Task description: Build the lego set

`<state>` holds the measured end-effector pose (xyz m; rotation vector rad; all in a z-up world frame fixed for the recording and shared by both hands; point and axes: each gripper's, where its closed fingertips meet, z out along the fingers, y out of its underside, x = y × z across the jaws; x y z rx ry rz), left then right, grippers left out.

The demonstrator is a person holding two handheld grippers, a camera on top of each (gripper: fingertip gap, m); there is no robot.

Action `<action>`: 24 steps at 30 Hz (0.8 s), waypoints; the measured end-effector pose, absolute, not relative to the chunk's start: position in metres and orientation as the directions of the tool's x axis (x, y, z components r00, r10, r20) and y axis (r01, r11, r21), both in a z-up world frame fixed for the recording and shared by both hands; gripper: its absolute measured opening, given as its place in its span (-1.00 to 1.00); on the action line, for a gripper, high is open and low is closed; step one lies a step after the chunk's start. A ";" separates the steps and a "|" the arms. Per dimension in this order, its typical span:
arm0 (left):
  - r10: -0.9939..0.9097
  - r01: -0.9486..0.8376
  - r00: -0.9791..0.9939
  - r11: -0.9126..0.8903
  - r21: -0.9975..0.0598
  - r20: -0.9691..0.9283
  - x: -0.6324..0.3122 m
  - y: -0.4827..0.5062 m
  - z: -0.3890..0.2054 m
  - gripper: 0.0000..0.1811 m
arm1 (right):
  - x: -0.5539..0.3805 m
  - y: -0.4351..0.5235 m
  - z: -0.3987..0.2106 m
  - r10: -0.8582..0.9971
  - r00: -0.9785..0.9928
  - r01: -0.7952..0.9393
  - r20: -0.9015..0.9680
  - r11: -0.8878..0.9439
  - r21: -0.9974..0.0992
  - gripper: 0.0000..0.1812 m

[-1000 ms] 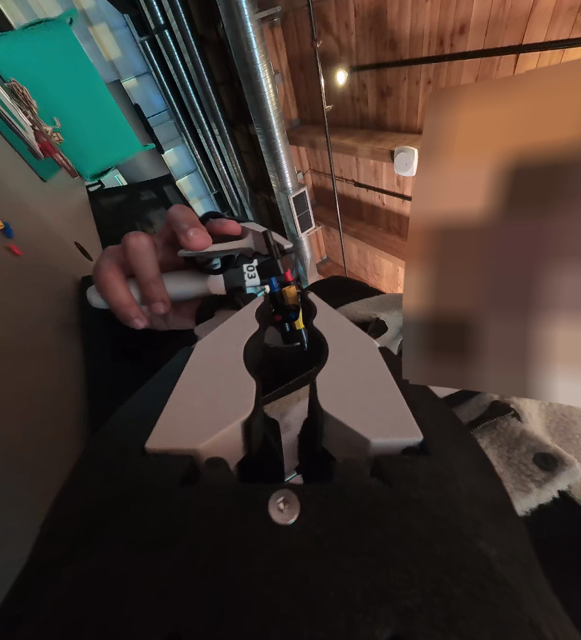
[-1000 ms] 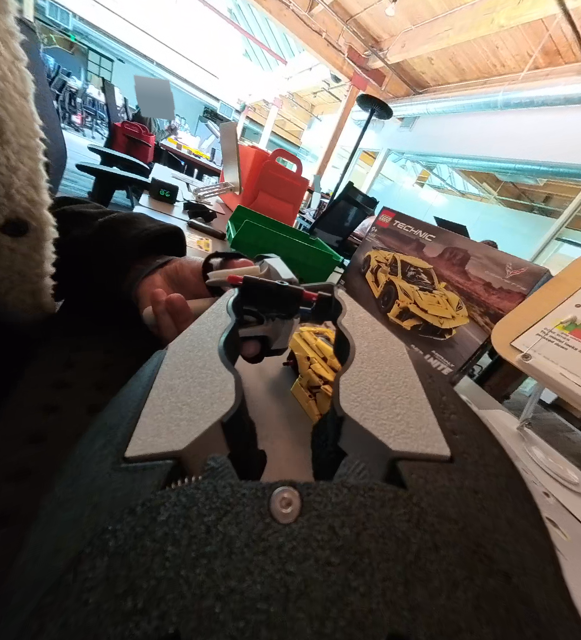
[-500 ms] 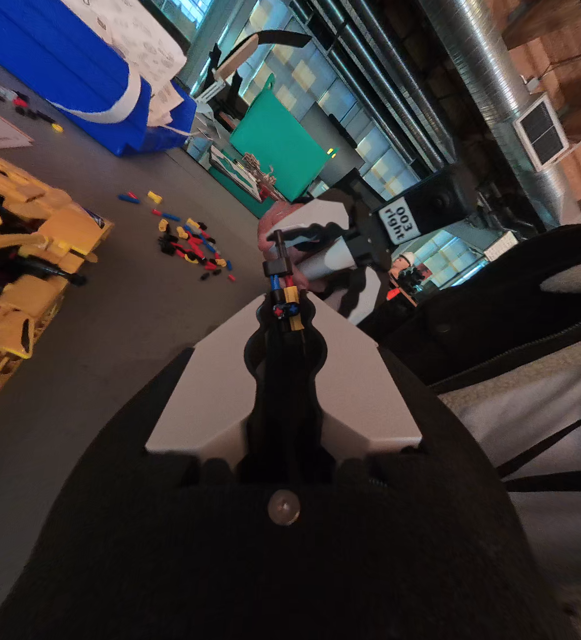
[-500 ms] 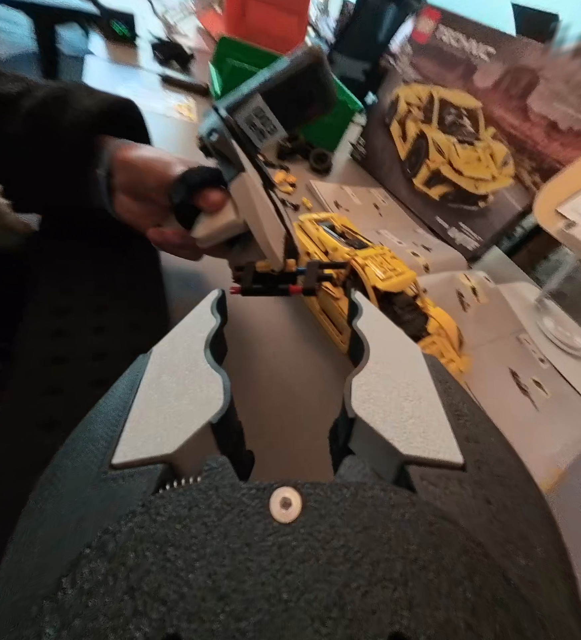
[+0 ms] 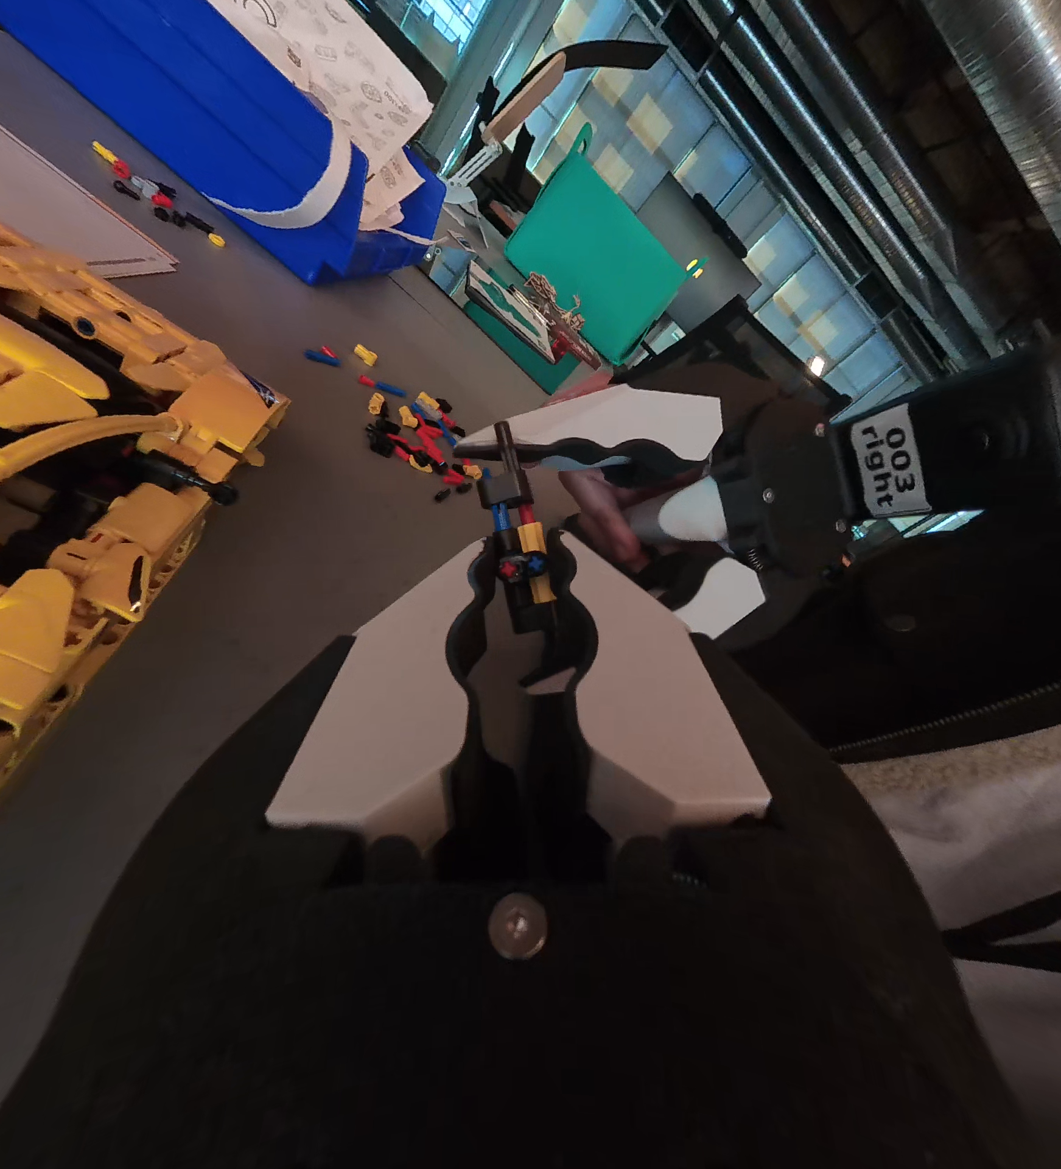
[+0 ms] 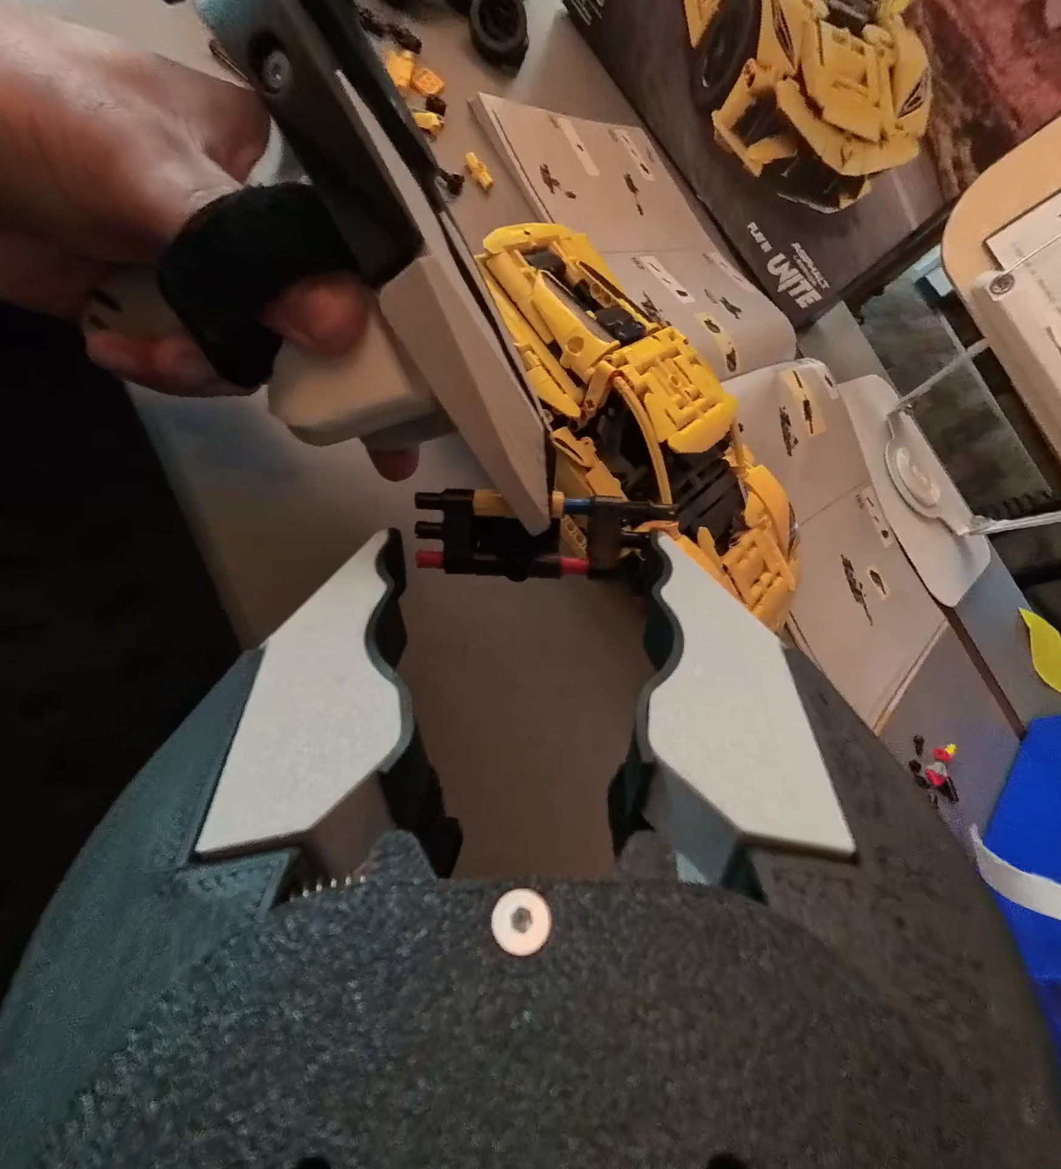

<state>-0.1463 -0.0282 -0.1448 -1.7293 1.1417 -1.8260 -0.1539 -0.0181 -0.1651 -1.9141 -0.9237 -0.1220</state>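
left tool (image 5: 520,556): clenched on small black-and-yellow pin-studded lego sub-assembly (image 6: 515,538), held above grey table (image 5: 300,525).
right tool (image 6: 524,556): spread, empty, tips flanking piece.
advice: protruding axle end is gripped squarely, then pressed straight in.

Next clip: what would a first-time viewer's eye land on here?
First, the half-built yellow car lying on the grey table, just beyond both tools. Next, the small black, red, blue and yellow piece assembly pinched in the left hand-held gripper, with the open right hand-held gripper right at it. The scatter of loose coloured pieces on the table and the blue bin behind it also stand out.
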 end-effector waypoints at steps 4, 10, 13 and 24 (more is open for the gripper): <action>-0.725 -0.261 -0.171 -0.620 -0.740 0.667 -0.146 -0.028 -0.146 -0.83 | -0.152 -0.015 -0.167 0.533 0.681 0.687 0.502 -0.228 -0.690 -0.21; -0.701 -0.266 -0.172 -0.644 -0.717 0.693 -0.147 -0.028 -0.148 -0.83 | -0.151 -0.015 -0.168 0.542 0.656 0.717 0.525 -0.229 -0.659 -0.23; -0.700 -0.265 -0.163 -0.647 -0.715 0.695 -0.147 -0.026 -0.149 -0.83 | -0.151 -0.013 -0.170 0.530 0.654 0.722 0.540 -0.222 -0.656 -0.23; -0.672 -0.276 -0.190 -0.663 -0.696 0.715 -0.148 -0.029 -0.147 -0.83 | -0.154 -0.017 -0.170 0.584 0.700 0.632 0.412 -0.237 -0.738 -0.25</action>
